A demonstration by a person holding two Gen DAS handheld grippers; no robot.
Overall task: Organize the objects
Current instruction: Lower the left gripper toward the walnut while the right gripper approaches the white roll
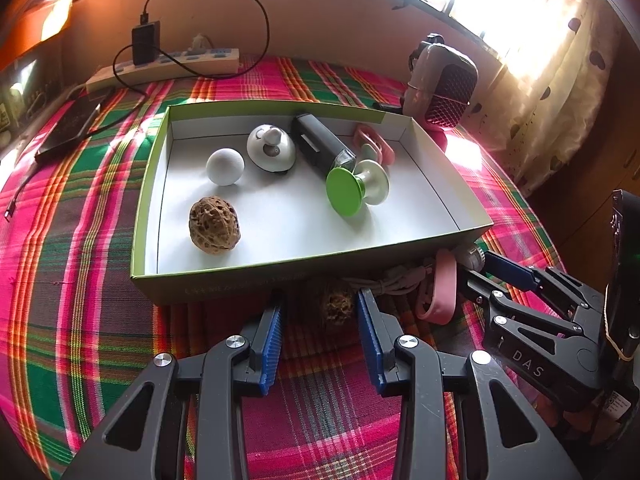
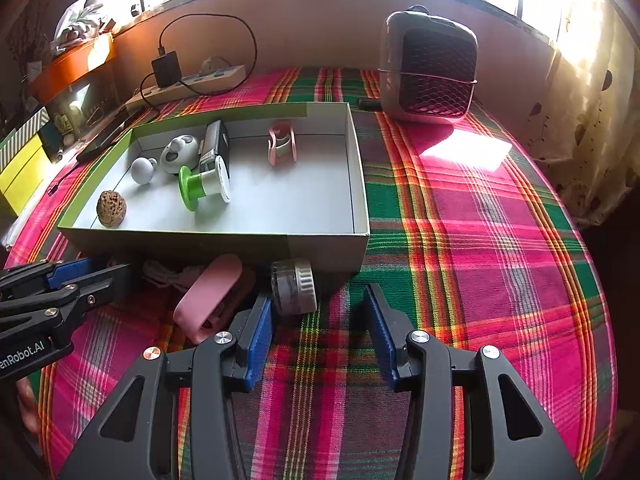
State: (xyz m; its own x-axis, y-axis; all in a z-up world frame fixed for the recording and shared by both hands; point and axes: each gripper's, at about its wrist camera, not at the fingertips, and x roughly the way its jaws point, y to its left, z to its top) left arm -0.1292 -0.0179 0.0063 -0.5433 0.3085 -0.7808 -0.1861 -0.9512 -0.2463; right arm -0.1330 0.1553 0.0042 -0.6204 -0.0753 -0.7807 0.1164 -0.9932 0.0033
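An open green-edged box (image 1: 308, 266) (image 2: 324, 244) on the plaid cloth holds a walnut (image 1: 214, 225) (image 2: 111, 208), a white ball (image 1: 225, 166), a white round gadget (image 1: 270, 147), a black cylinder (image 1: 320, 148), a green-and-white spool (image 1: 354, 190) (image 2: 202, 186) and a pink clip (image 2: 282, 144). In front of the box lie a second walnut (image 1: 339, 304), a white cord (image 1: 394, 280), a pink case (image 1: 442, 292) (image 2: 208, 296) and a small silver jar (image 2: 294, 286). My left gripper (image 1: 320, 300) is open around the second walnut. My right gripper (image 2: 318, 300) is open, just below the jar.
A grey heater (image 2: 428, 72) stands behind the box at the right. A power strip (image 1: 172, 66) with a black charger and cable lies at the back left, with a dark tablet (image 1: 68, 126) beside it. A curtain (image 1: 560, 92) hangs at the right.
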